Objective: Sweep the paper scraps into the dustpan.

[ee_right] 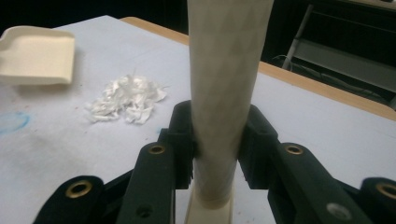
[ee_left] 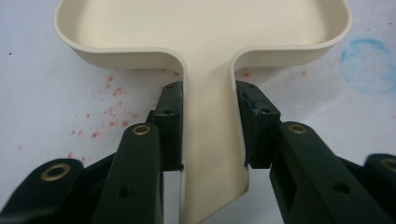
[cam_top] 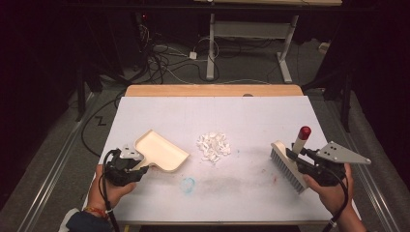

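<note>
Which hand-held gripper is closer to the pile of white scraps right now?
Right, narrowly. The right hand-held gripper, shut on the brush, sits right of the white scraps; the left hand-held gripper, shut on the dustpan, sits left, slightly farther.

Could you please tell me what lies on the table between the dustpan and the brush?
A small pile of white paper scraps lies between the dustpan and the brush, apart from both, as the high view shows; around it the white table cover is bare.

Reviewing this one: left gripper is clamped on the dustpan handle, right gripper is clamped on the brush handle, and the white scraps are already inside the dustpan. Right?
Not the scraps. The high view shows the white scraps piled on the table between the dustpan and the brush. The left gripper and right gripper are as stated.
</note>
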